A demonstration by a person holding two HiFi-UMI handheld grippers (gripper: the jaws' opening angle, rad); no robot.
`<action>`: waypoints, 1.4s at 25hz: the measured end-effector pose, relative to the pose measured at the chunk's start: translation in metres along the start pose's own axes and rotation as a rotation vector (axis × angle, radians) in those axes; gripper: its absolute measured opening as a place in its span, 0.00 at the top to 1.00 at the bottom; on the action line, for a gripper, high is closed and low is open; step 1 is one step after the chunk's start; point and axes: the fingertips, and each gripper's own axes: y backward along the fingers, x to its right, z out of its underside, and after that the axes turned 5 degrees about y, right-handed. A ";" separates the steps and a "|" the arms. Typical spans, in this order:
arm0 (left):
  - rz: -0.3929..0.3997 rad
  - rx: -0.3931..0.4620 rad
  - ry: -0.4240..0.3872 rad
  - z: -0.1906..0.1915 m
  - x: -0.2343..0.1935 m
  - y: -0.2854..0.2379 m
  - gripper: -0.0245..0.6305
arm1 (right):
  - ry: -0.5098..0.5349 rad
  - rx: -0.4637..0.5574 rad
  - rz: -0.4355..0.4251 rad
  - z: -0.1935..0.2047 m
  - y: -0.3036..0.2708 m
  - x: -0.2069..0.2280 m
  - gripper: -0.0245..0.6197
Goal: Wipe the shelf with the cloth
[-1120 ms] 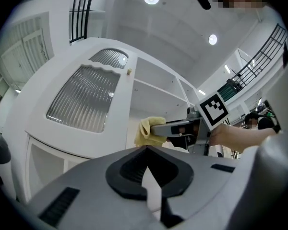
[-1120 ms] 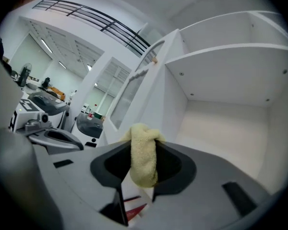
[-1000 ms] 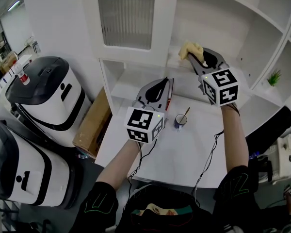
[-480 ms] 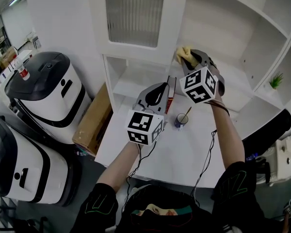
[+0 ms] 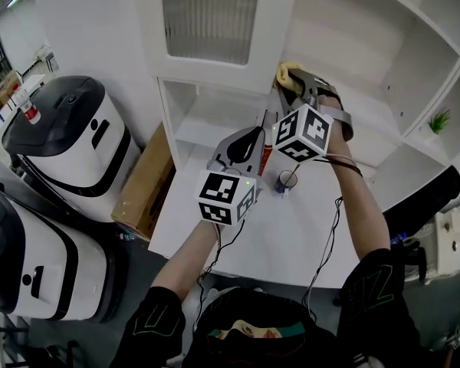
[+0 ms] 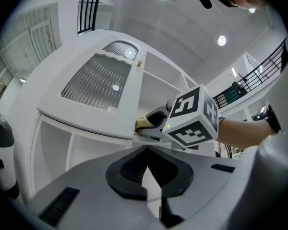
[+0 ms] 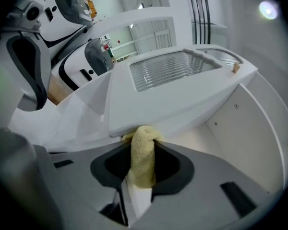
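Observation:
A yellow cloth (image 5: 287, 73) (image 7: 143, 158) is bunched between the jaws of my right gripper (image 5: 297, 84) (image 7: 141, 176), which is shut on it. The cloth presses on the white shelf (image 5: 372, 112) (image 7: 201, 134) at its left end, right under the edge of the frosted-glass cabinet door (image 5: 215, 18) (image 7: 175, 68). My left gripper (image 5: 244, 141) (image 6: 146, 166) hangs lower, over the white tabletop (image 5: 245, 244), shut with nothing in it. From the left gripper view the cloth (image 6: 143, 123) shows beside the right gripper's marker cube (image 6: 192, 116).
A dark cup (image 5: 285, 181) with a stick in it stands on the tabletop beside a red flat item (image 5: 266, 156). A small green plant (image 5: 438, 121) sits on a right-hand shelf. Two white-and-black machines (image 5: 69, 140) and a cardboard box (image 5: 142, 182) stand to the left.
My right gripper has slid left along the shelf with the cloth, up to the cabinet door's edge. The left gripper has barely moved.

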 end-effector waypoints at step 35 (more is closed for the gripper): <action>0.072 -0.035 0.078 0.012 0.039 -0.035 0.96 | 0.309 -0.158 -0.155 0.057 0.030 -0.019 0.78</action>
